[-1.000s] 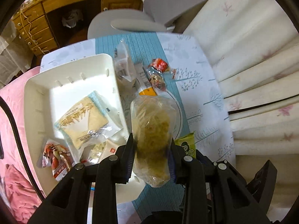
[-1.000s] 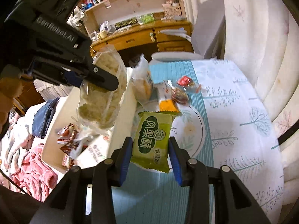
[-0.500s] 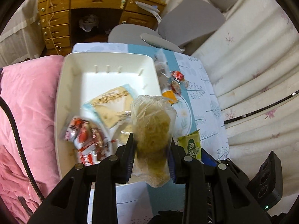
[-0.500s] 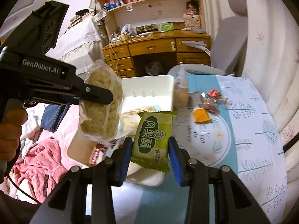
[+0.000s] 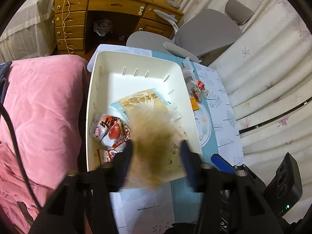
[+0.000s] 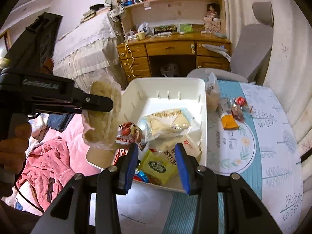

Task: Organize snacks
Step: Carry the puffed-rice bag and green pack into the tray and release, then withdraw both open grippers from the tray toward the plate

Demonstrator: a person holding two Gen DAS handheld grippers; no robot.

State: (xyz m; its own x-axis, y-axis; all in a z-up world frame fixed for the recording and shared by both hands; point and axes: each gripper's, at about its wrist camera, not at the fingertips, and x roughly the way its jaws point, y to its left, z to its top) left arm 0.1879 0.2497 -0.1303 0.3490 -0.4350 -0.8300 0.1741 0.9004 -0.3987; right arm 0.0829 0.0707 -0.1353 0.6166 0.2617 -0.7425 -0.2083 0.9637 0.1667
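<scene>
A white tray (image 5: 93,97) (image 6: 202,117) holds a red-and-white packet (image 5: 109,130), a beige cracker packet (image 5: 140,101) and other wrapped snacks. My left gripper (image 5: 157,150) hangs over the tray's near end. Its jaws are opening, and the clear bag of yellowish puffs (image 5: 154,136) (image 6: 101,117) is a blur between the spread fingers, no longer pinched. My right gripper (image 6: 157,154) is over the tray's near right corner, jaws opening. The green packet (image 6: 158,166) lies tilted in the tray below the gap, free of the pads.
On the blue-and-white tablecloth (image 6: 263,146) right of the tray lie an orange packet (image 6: 229,121), small red sweets (image 6: 239,101) and another clear bag (image 6: 211,93). Pink bedding (image 5: 42,107) borders the left, a grey chair (image 5: 204,29) and wooden desk (image 5: 117,7) stand behind, curtains (image 5: 273,68) hang on the right.
Both grippers moved left from over the table to over the tray. The left jaws spread and the clear bag slips out. The right jaws widened and the green packet dropped into the tray.
</scene>
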